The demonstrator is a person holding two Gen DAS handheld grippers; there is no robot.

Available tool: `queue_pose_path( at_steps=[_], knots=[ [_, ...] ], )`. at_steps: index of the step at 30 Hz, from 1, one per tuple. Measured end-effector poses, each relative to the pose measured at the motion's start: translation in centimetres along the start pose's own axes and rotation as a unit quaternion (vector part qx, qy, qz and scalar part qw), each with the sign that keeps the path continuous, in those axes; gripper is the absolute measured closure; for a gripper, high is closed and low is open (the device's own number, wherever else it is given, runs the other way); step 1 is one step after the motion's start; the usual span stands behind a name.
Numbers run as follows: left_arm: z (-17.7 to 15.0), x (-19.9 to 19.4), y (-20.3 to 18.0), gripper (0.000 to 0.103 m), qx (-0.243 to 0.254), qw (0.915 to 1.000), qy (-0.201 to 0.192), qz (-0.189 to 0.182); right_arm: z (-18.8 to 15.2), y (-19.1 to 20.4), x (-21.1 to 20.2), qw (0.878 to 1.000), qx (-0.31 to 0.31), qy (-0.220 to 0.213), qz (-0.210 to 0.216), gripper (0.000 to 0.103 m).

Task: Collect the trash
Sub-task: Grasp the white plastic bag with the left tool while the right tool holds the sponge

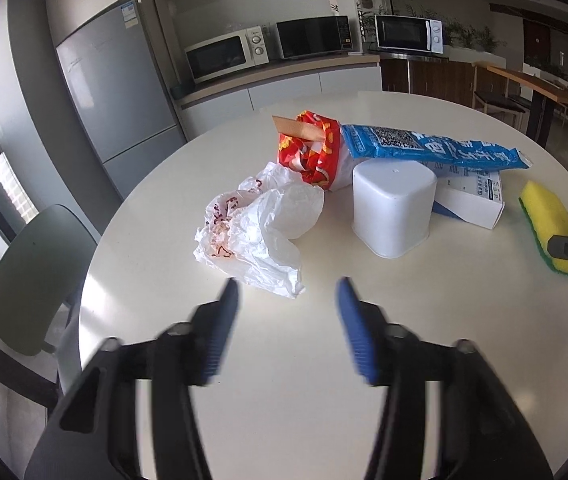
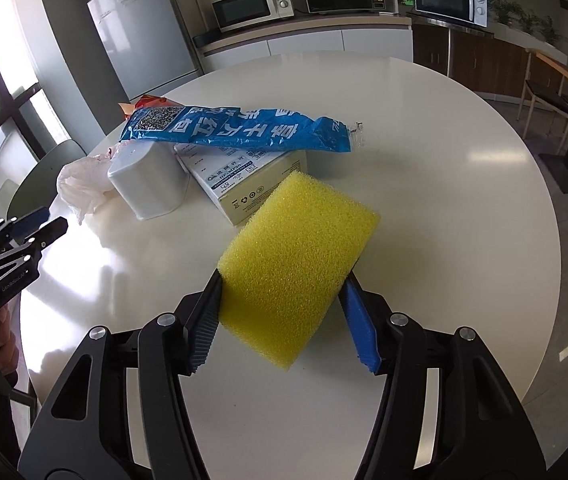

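Observation:
A heap of trash lies on the round white table [image 1: 464, 320]: a crumpled white plastic bag [image 1: 259, 228], a red snack wrapper [image 1: 316, 152] with a wooden stick [image 1: 300, 128] on it, a long blue wrapper [image 1: 432, 148], a white box [image 1: 472, 196] and an upturned white cup [image 1: 392, 212]. My left gripper [image 1: 288, 292] is open and empty, just short of the white bag. My right gripper [image 2: 281, 280] is shut on a yellow sponge [image 2: 296, 260], held right of the heap; the sponge also shows in the left wrist view [image 1: 548, 228].
A green chair [image 1: 31, 280] stands at the table's left edge. A fridge [image 1: 115, 80] and a counter with three microwaves [image 1: 312, 38] are behind. Wooden tables and stools [image 1: 524, 96] stand far right. The left gripper shows in the right wrist view [image 2: 49, 224].

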State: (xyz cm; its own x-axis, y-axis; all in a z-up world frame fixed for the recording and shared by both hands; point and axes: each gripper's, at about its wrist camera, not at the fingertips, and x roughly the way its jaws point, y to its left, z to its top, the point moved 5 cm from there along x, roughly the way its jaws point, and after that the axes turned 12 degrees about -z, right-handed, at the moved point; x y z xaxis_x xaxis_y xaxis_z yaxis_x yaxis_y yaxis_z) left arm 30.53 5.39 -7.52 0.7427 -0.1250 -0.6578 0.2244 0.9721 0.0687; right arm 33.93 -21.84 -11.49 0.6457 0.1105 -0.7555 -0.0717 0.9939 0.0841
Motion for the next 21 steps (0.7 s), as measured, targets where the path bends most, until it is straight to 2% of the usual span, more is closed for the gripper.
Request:
queue_pose_path(
  at_steps=[1,2,7,9,10,11,12,13,14,16,21],
  knots=[
    [0.5,-0.7,-0.1,0.007,0.007,0.9996,-0.025,0.007,-0.2,0.0,-0.2,1.000,0.001,0.000,0.002,0.049],
    [1.0,-0.8,-0.2,0.008,0.015,0.9994,-0.029,0.013,-0.4,-0.2,-0.4,1.000,0.002,0.000,0.004,0.049],
    [3.3,2.2,-0.3,0.009,0.045,0.9976,0.007,0.052,-0.5,-0.4,-0.8,1.000,0.004,-0.003,0.012,0.048],
    [3.7,3.6,-0.1,0.016,0.052,0.9969,0.021,0.055,-0.6,-0.4,-1.1,1.000,0.003,-0.006,0.016,0.048],
    [3.6,4.3,0.0,0.027,0.051,0.9968,0.030,0.053,-0.6,-0.3,-1.3,1.000,0.003,-0.008,0.019,0.048],
    [3.5,4.8,0.3,0.046,0.045,0.9969,0.041,0.050,-0.6,-0.4,-1.3,1.000,0.003,-0.009,0.021,0.048],
    [3.3,5.3,0.5,0.058,0.034,0.9970,0.052,0.047,-0.6,-0.4,-1.4,1.000,0.002,-0.010,0.022,0.048],
    [3.1,5.5,0.9,0.080,0.021,0.9972,0.058,0.044,-0.6,-0.5,-1.4,1.000,0.001,-0.010,0.023,0.048],
    [3.0,5.6,1.3,0.088,0.008,0.9974,0.060,0.039,-0.6,-0.5,-1.3,1.000,0.001,-0.010,0.025,0.048],
    [2.6,5.2,1.6,0.094,-0.010,0.9981,0.055,0.026,-0.8,-0.4,-1.2,1.000,-0.001,-0.009,0.029,0.048],
    [1.6,3.2,1.6,0.096,-0.026,0.9988,0.040,0.013,-1.3,0.1,-2.0,0.999,-0.011,-0.012,0.040,0.048]
  ],
)
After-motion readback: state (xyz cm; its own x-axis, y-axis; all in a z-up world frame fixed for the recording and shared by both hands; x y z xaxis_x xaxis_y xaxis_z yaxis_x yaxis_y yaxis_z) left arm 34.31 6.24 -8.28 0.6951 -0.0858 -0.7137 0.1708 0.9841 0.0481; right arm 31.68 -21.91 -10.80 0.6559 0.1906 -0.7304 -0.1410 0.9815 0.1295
